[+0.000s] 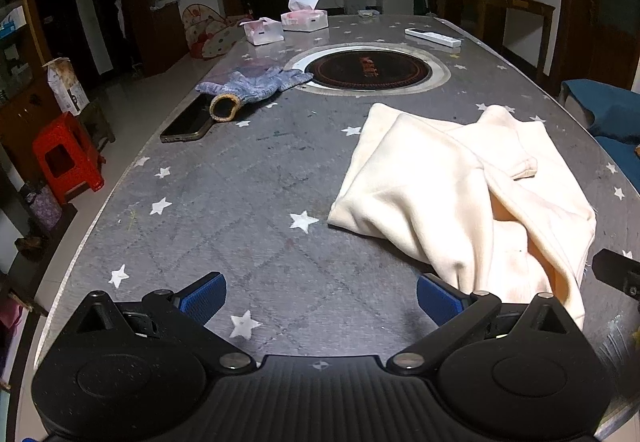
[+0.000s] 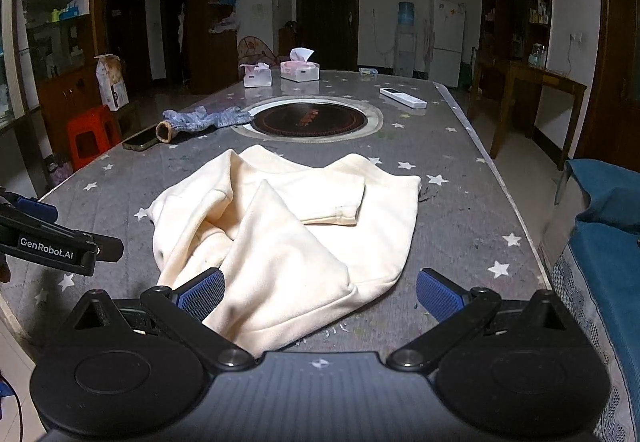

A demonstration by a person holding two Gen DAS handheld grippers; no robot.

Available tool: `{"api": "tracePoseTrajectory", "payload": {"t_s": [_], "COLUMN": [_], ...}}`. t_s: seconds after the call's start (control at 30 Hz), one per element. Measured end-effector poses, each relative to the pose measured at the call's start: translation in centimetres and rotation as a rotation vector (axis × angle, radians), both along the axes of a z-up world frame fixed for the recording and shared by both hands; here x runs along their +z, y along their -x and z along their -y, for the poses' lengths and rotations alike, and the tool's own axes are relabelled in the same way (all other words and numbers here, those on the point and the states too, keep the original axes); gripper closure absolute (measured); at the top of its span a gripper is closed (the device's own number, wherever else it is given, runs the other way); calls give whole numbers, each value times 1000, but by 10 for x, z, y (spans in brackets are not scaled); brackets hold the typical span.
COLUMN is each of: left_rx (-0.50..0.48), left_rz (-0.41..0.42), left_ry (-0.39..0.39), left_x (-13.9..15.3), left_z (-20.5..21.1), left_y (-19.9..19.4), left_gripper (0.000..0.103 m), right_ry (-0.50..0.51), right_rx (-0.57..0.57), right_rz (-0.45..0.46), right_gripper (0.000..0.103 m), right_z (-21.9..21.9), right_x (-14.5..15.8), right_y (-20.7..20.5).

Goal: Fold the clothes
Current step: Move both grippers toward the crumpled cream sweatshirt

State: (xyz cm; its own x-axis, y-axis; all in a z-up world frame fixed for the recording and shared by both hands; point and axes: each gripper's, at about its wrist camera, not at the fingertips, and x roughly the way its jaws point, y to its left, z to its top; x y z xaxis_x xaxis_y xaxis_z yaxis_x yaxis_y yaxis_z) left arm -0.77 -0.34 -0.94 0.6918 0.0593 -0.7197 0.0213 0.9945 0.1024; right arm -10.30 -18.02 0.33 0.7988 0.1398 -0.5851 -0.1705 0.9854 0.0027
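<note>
A cream sweatshirt lies partly folded and rumpled on the grey star-patterned table, one sleeve laid across its top. In the right wrist view the sweatshirt fills the table's middle, its near corner reaching between my fingers. My left gripper is open and empty, to the left of the garment's near edge; its right fingertip is next to the cloth. My right gripper is open, with the cloth lying between its jaws. The left gripper's side shows at the left of the right wrist view.
A blue knit glove and a phone lie at the table's left. A round inset hotplate sits mid-table, with tissue boxes and a white remote beyond. A red stool stands left; a blue-covered seat stands right.
</note>
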Motion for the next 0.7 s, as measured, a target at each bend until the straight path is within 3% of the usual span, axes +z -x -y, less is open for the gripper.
{"api": "tracePoseTrajectory", "payload": {"t_s": [0.7], "left_rx": [-6], "left_rz": [-27], "left_ry": [4], "left_x": [-5], "left_z": [3], "left_y": [-10], "left_gripper": [0], "right_ry": [10], "right_rx": [17], "right_rz": [-31], "right_gripper": [0], "right_z": [-6], "right_x": [-4], "right_y": [-13]}}
